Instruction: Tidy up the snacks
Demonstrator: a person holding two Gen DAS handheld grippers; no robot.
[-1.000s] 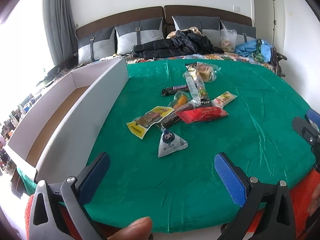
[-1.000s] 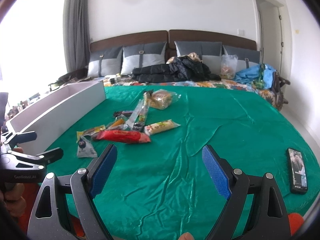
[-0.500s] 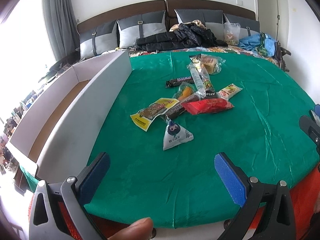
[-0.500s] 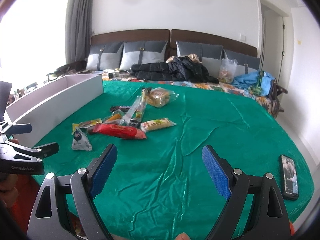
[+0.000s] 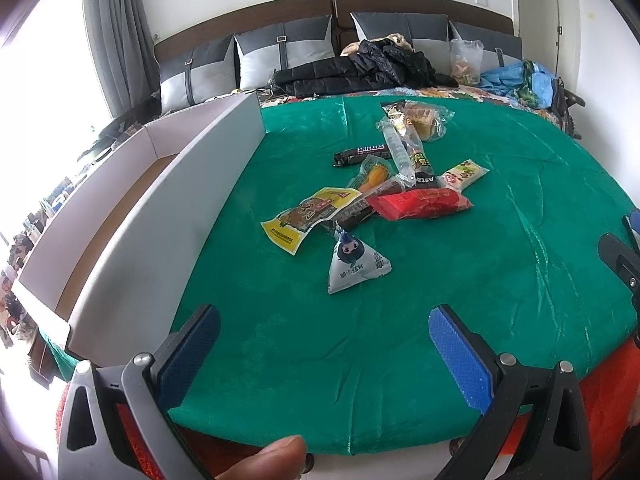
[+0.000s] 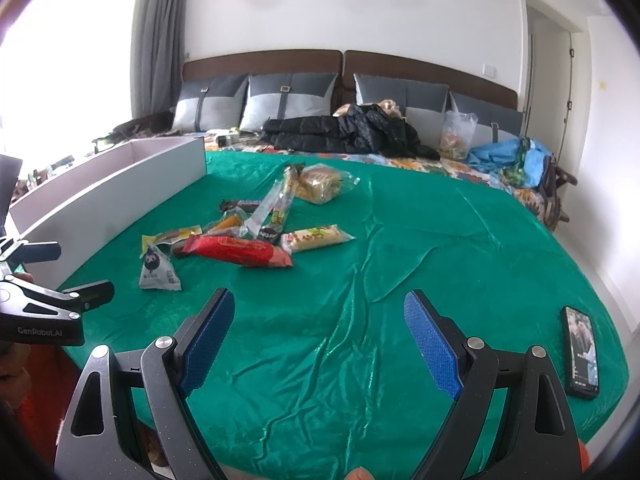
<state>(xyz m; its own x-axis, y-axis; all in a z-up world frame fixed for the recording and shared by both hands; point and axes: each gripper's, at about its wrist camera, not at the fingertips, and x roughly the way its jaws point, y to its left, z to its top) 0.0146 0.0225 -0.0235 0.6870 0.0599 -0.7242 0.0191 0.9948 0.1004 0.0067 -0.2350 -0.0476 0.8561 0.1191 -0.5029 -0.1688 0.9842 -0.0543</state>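
A loose heap of snack packets lies mid-table on the green cloth: a white triangular packet nearest me, a yellow packet, a red bar, a Snickers bar, a bagged bread roll. My left gripper hovers open over the near edge, short of the triangular packet. My right gripper is open too, above bare cloth to the right of the red bar. Neither holds anything.
A long white box with an open top runs along the table's left side. A phone lies at the right edge of the cloth. Behind the table stands a bed with grey pillows and a black jacket.
Both grippers have moved a little forward and up over the table edge; the snacks sit slightly nearer in the left wrist view. Nothing was picked up.
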